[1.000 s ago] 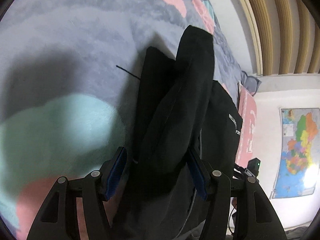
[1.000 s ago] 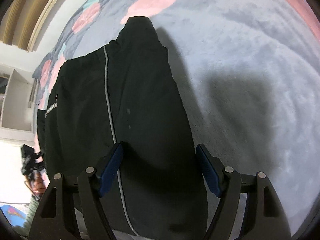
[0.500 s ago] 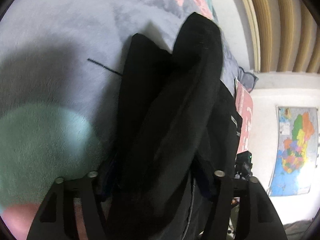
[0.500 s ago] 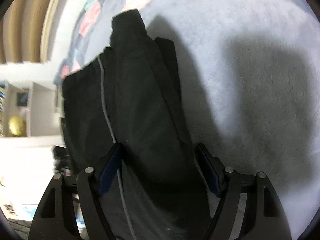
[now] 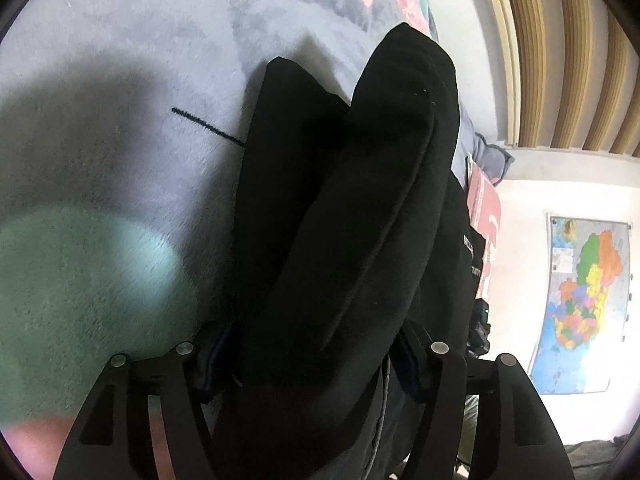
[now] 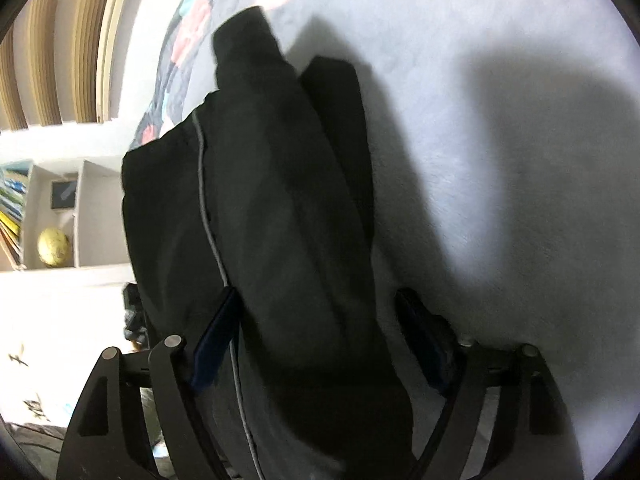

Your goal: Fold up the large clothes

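Left wrist view shows the left gripper (image 5: 308, 364) with its jaws spread wide, and a thick fold of the black fabric garment (image 5: 352, 220) fills the space between them. Its blue pads are mostly hidden behind the cloth, so I cannot tell whether they press it or merely straddle it. The garment runs straight ahead from the tongs, its long axis lined up with the fingers, ending in a rounded doubled edge far out over the plush grey blanket with pink and teal patches (image 5: 120, 80). A lower layer of the same cloth lies flat on the blanket just left of the raised fold, and a thin black drawstring (image 5: 208, 124) trails out from it.

From the right wrist, the right gripper (image 6: 320, 336) also stands wide; its left pad touches the cloth beside a pale grey piping stripe (image 6: 208, 220), while its right pad sits clear of the fabric, so nothing is pinched there. Here too the garment stretches directly away from the fingers, lying on the blanket (image 6: 500, 160).

Both tongs appear to sit at the near end of one long bundle, side by side, neither clearly nearer. I judge the coming move turns on that lengthwise axis: any further fold would have to carry the near end forward along it toward the far rounded edge.

A wall map (image 5: 588, 308) and white shelves (image 6: 56, 216) lie beyond the bed.
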Demonstrator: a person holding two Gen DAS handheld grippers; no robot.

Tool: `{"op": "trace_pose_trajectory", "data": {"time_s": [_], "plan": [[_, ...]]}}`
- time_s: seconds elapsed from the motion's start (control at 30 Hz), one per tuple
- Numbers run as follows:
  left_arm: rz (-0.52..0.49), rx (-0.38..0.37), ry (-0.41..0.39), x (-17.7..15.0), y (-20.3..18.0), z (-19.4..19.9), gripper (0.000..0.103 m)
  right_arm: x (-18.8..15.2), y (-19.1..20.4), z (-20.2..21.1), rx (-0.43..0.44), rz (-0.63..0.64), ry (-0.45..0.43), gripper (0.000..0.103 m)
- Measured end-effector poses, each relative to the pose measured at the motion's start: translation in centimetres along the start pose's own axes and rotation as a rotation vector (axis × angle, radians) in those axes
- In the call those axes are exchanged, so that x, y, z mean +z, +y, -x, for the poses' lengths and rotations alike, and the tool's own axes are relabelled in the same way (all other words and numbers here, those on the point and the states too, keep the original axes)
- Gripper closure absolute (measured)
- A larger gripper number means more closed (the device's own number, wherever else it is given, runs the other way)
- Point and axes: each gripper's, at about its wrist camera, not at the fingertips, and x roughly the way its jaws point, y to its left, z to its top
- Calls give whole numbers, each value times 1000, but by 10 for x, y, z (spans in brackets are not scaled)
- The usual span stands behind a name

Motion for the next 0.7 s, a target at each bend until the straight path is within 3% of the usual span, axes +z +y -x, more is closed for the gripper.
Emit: {"op": "trace_pose_trajectory", "data": {"time_s": [0.07, 0.1, 0.13, 0.23, 0.5, 0.7], "plan": [[-32, 13, -29, -3, -8, 1, 51, -3, 7, 4, 36, 32, -11, 44], [-45, 15, -44, -7, -13, 6, 57, -6, 13, 8, 20, 57, -26, 49], [-57, 10, -56, -10, -18, 10, 60, -10, 20, 10, 7, 86, -35, 57], [-108, -29, -94, -22, -42, 25, 65, -23, 40, 25, -4, 139, -77, 67], [-286, -115, -179, -80, -135, 65, 67, -87, 114, 71, -13, 348, -167, 72], [-312, -184, -227, -124, -147, 111, 66, -104, 121, 84, 8, 383, -229, 72]]}}
